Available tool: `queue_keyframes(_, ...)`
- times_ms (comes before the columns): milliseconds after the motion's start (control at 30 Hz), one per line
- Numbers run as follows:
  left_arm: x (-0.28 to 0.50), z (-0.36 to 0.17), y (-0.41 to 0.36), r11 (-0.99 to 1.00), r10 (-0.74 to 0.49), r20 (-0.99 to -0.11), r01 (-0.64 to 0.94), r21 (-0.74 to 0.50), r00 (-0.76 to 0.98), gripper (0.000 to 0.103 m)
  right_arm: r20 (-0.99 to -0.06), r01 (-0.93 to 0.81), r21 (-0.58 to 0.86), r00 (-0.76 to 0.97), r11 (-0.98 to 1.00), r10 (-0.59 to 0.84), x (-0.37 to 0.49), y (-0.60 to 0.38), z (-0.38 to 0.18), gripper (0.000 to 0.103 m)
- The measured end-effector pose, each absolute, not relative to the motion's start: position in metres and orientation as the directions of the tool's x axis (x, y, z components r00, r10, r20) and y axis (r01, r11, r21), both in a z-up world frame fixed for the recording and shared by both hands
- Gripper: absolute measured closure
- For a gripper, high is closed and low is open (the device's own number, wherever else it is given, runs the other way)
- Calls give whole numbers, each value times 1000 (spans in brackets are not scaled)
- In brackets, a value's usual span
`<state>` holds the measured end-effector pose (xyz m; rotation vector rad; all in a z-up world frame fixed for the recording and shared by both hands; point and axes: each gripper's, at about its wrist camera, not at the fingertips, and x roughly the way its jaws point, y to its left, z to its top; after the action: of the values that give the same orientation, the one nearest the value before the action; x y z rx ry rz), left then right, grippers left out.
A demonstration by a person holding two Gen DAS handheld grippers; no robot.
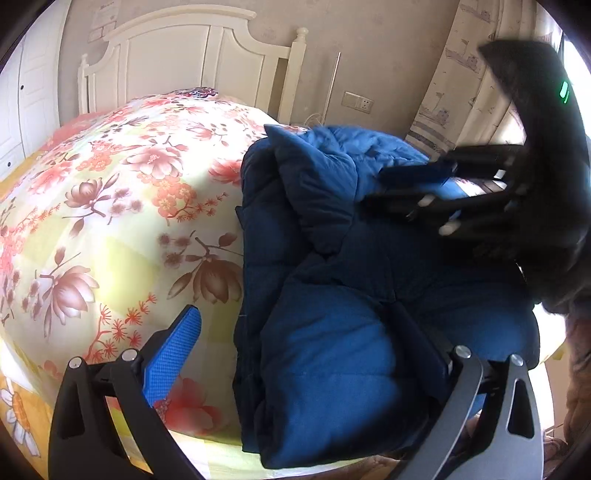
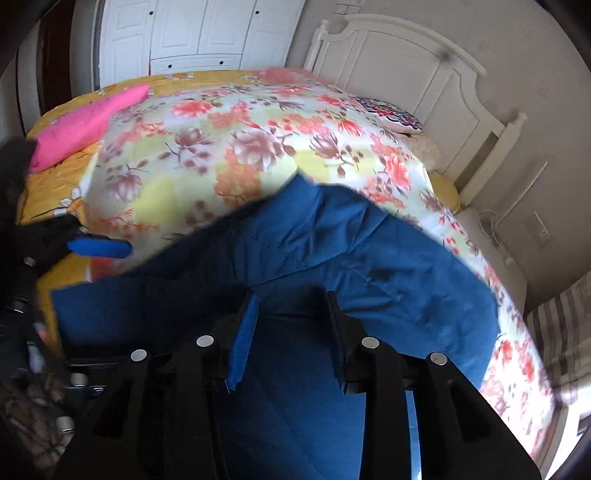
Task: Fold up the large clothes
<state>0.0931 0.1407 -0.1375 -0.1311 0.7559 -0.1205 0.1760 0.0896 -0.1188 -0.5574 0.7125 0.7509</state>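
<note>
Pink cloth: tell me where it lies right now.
In the right wrist view, the pink cloth lies at the upper left on the orange bedspread, beside the floral quilt, apart from the blue jacket.

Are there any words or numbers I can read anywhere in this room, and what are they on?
No words or numbers can be read here.
Paper sheet on the wall above the headboard: it may carry print, too small and blurred to read.
Blue jacket: no label or brand shows.
Floral bedspread: flowers only, no writing.
Wall socket: no marking readable.
Green light on the right tool: just a glow, not a sign.
</note>
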Motion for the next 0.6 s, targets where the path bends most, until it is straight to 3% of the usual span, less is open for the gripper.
queue_keyframes(267, 93, -139, 143, 982, -168, -679, 61, -179, 714, 2, -703, -753, -170, 545, 636, 457, 166, 78, -108, 74)
queue_keyframes(367, 94, -136, 150, 972, -205, -692, 64, -224, 692, 2, -652, -753, 19, 489, 657, 579, 150, 41, -88, 72)
queue_keyframes(400, 96, -135, 154, 964, -234, -696, 72, -254, 679, 2, -619, -741, 79, 488, 667, 615, 144, 21, -81, 56)
queue_keyframes(433, 98, -133, 161, 947, -286, -696, 82, -311, 659, 2, -588, -711, 117, 513, 694, 625, 139, 2, -77, 19)
queue_keyframes(467, 100, -131, 167, 930, -324, -690, 86, -356, 647, 2, -556, -679, 151, 542, 718, 630, 134, -16, -76, 4)
queue_keyframes(600, 109, -111, 199, 852, -426, -626, 56, -521, 653, 2, -534, -567, 370, 519, 736, 668, 130, -81, -93, 4)
